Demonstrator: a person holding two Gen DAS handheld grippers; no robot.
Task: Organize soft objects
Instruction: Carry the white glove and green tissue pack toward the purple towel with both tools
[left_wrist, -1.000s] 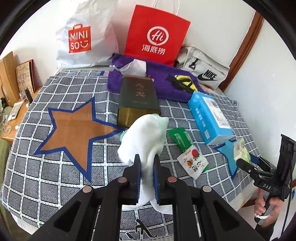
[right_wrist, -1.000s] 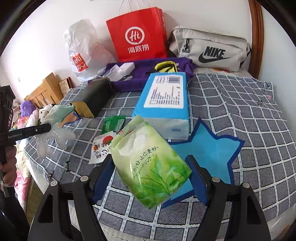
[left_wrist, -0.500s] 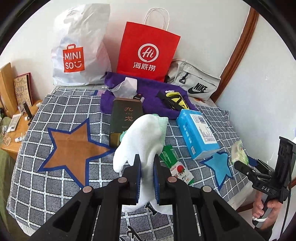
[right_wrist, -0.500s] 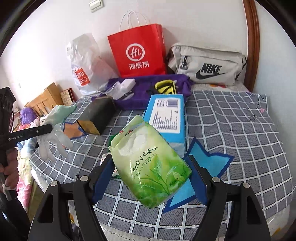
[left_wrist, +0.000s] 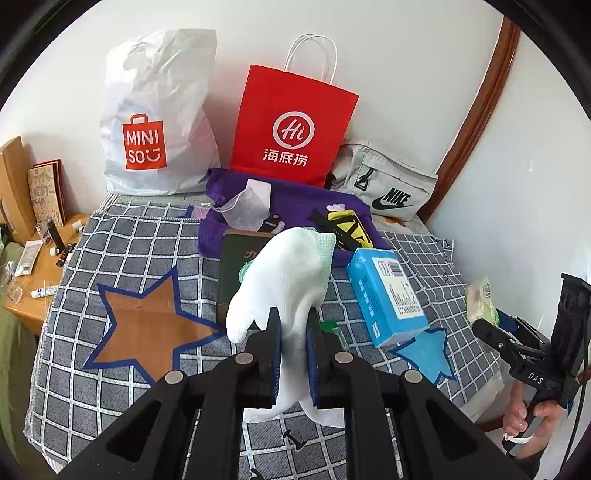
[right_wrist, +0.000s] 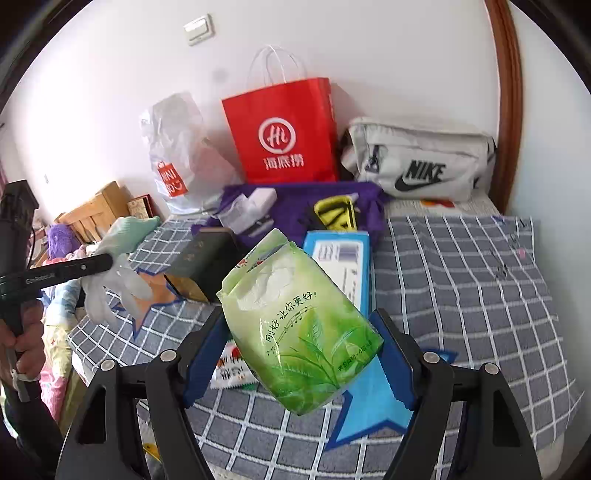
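My left gripper (left_wrist: 293, 332) is shut on a white glove with a pale green cuff (left_wrist: 284, 273) and holds it up above the checked bedspread (left_wrist: 122, 266). The glove also shows in the right wrist view (right_wrist: 118, 254), hanging from the left gripper at the far left. My right gripper (right_wrist: 299, 354) is shut on a green tissue pack (right_wrist: 299, 332), held in the air above a blue star patch (right_wrist: 373, 402). The pack also shows at the right edge of the left wrist view (left_wrist: 480, 299).
On the bed lie a blue tissue box (left_wrist: 386, 291), a dark green box (left_wrist: 236, 273), small snack sachets (right_wrist: 231, 373) and a purple towel (left_wrist: 295, 199). At the wall stand a red paper bag (left_wrist: 295, 125), a white Miniso bag (left_wrist: 155, 129) and a grey Nike pouch (right_wrist: 417, 162). A wooden side table (left_wrist: 33, 273) is left.
Both grippers have risen and drawn back from the bed with their loads; the bed and its objects look smaller and farther. Both grips are unchanged.
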